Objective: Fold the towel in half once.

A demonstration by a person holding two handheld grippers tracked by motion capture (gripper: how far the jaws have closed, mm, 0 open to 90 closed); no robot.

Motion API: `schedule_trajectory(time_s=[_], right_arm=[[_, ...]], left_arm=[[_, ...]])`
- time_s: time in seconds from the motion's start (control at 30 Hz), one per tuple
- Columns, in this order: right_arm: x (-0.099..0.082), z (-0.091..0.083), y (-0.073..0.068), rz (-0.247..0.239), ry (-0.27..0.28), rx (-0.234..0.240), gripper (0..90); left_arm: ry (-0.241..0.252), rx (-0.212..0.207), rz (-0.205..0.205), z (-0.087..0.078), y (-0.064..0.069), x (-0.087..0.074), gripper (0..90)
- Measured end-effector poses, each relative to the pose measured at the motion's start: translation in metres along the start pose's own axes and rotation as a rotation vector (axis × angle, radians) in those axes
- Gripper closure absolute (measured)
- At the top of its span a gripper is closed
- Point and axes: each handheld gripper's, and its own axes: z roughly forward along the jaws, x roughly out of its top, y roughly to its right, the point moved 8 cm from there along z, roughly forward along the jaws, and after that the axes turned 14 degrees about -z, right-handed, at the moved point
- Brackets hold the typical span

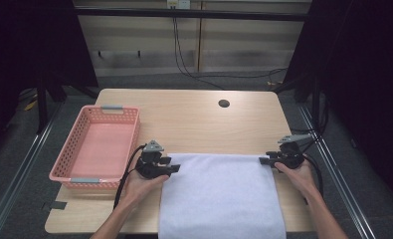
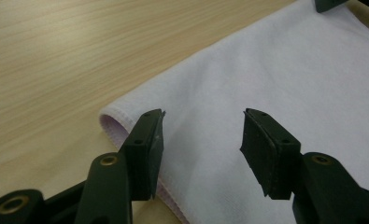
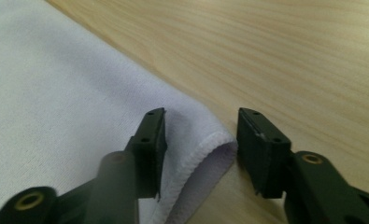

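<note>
A white towel lies folded flat on the wooden table, and its near end hangs over the front edge. My left gripper sits at the towel's far left corner, jaws pointing right. In the left gripper view the gripper is open above the towel, with its folded corner under the left jaw. My right gripper is at the far right corner. In the right gripper view it is open, and the towel's hemmed corner lies between the jaws without touching the pads.
A pink plastic basket stands empty at the table's left side, close to my left hand. A round cable hole sits near the far edge. Bare wood stretches beyond the towel. Dark frames and cables stand around the table.
</note>
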Motion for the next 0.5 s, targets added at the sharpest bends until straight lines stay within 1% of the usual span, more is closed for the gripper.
schedule_trajectory(time_s=[0.03,0.1,0.13,0.17,0.2,0.23,0.27,0.3,0.33,0.37,0.4,0.47,0.5], right_arm=[[0.000,-0.001,-0.001,0.004,-0.008,0.001,58.2],[-0.001,-0.001,-0.003,-0.011,-0.008,0.010,66.3],[-0.002,-0.002,-0.004,-0.014,-0.013,0.020,72.8],[-0.002,-0.002,-0.005,-0.019,-0.009,0.029,74.8],[-0.003,-0.002,-0.006,-0.012,-0.010,0.023,76.9],[-0.003,-0.002,-0.006,-0.012,-0.010,0.023,76.9],[-0.002,-0.003,-0.007,-0.017,-0.009,0.033,81.0],[-0.002,-0.003,-0.007,-0.017,-0.009,0.033,81.0],[-0.002,-0.003,-0.007,-0.017,-0.009,0.033,81.6],[-0.003,-0.003,-0.007,-0.009,-0.009,0.031,81.7],[-0.003,-0.003,-0.008,-0.008,-0.008,0.030,81.7],[-0.002,-0.003,-0.007,-0.012,-0.005,0.034,81.8],[-0.002,-0.002,-0.007,-0.009,-0.001,0.037,81.8]], left_arm=[[0.003,0.012,-0.004,0.000,-0.003,0.003,47.8],[0.012,0.021,-0.008,0.000,-0.008,0.008,46.6],[0.021,0.031,-0.026,0.001,-0.012,0.011,47.3],[0.011,0.042,-0.039,0.003,-0.016,0.012,46.6],[0.002,0.044,-0.046,0.005,-0.019,0.013,45.0],[0.002,0.044,-0.046,0.005,-0.019,0.013,45.2],[-0.019,0.069,-0.044,0.012,-0.024,0.014,44.5],[-0.019,0.069,-0.044,0.012,-0.024,0.014,44.1],[-0.021,0.075,-0.042,0.015,-0.028,0.014,44.1],[0.000,0.071,-0.059,0.017,-0.031,0.016,43.6],[0.007,0.071,-0.066,0.017,-0.034,0.017,43.7],[-0.009,0.090,-0.077,0.021,-0.041,0.015,43.6],[-0.025,0.095,-0.068,0.023,-0.045,0.012,43.5]])
